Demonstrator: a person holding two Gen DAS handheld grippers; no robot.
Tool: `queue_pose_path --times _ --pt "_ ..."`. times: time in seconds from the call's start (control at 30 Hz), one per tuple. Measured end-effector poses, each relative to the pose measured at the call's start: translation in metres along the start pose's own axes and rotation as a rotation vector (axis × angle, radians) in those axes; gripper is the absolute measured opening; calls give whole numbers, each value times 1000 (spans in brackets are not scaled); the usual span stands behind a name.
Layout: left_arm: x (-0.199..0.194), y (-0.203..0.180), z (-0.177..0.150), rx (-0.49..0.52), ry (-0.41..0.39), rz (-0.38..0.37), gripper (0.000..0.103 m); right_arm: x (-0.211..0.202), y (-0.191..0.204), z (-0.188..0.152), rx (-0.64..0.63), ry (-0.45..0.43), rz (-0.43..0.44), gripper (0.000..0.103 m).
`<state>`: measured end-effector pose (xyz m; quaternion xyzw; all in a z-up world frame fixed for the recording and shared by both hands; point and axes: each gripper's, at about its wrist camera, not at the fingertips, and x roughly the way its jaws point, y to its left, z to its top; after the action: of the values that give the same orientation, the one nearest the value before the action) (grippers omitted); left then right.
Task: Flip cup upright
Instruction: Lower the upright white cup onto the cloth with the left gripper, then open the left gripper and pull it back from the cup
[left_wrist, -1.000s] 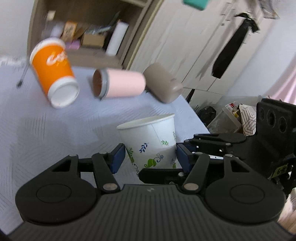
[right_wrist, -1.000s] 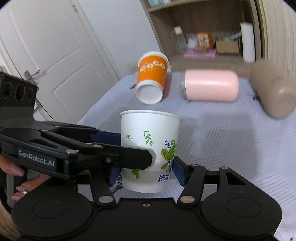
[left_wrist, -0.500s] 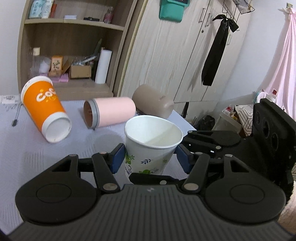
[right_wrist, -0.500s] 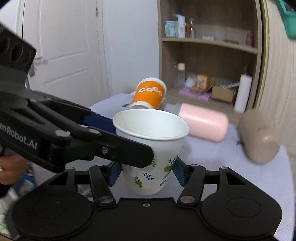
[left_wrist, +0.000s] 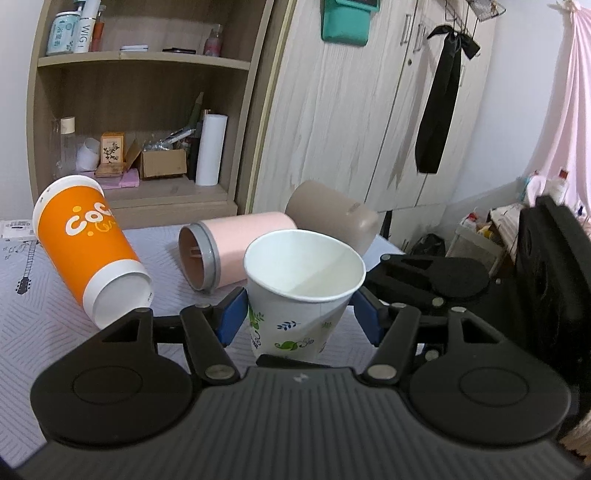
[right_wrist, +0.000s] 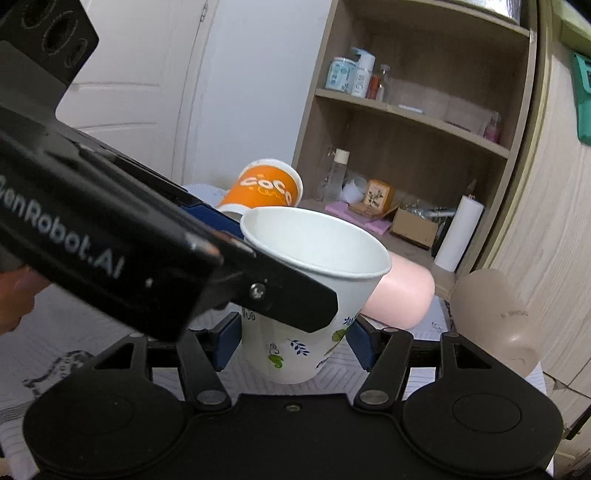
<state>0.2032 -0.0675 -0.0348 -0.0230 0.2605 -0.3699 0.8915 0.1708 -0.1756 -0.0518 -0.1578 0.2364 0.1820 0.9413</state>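
Cup (left_wrist: 303, 291), white paper with leaf prints, stands mouth-up between the pads of both claws; the left claw (left_wrist: 298, 316) and right claw (right_wrist: 291, 341) each grip its lower sides. Behind it on the desk (left_wrist: 44, 332) lie an orange cup (left_wrist: 86, 251), a pink tumbler (left_wrist: 236, 251) and a brown tumbler (left_wrist: 332, 218).

A pale quilted bedspread (left_wrist: 44, 332) with a chevron stitch and small guitar prints is seen underneath everything. An orange cup (left_wrist: 86, 251) is laid on its side at nine o'clock, mouth toward the camera. A pink tumbler (left_wrist: 240, 251) is laid on its side at twelve o'clock, and a taupe tumbler (left_wrist: 332, 218) is tipped over at one o'clock, just beside it.
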Motion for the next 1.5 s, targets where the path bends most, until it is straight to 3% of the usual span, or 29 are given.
queue_pose_path --times 0.4,0.5,0.57,1.07,1.37,1.5 --pt "12 -3 -11 6 24 17 63 13 -6 -2 36 64 19 67" --pt "14 -2 -12 -23 39 16 71 12 -5 -3 30 65 16 68" --pt "12 -1 -14 -45 47 16 77 10 -6 -5 49 68 26 80" --pt "-43 -25 -15 -56 58 88 84 -40 -10 -6 151 81 -3 84" --pt "-83 -44 -13 -56 72 183 88 -85 -6 -2 194 66 -59 84" --pt "-101 -56 -16 -20 41 232 88 -108 -2 1 213 48 -101 84"
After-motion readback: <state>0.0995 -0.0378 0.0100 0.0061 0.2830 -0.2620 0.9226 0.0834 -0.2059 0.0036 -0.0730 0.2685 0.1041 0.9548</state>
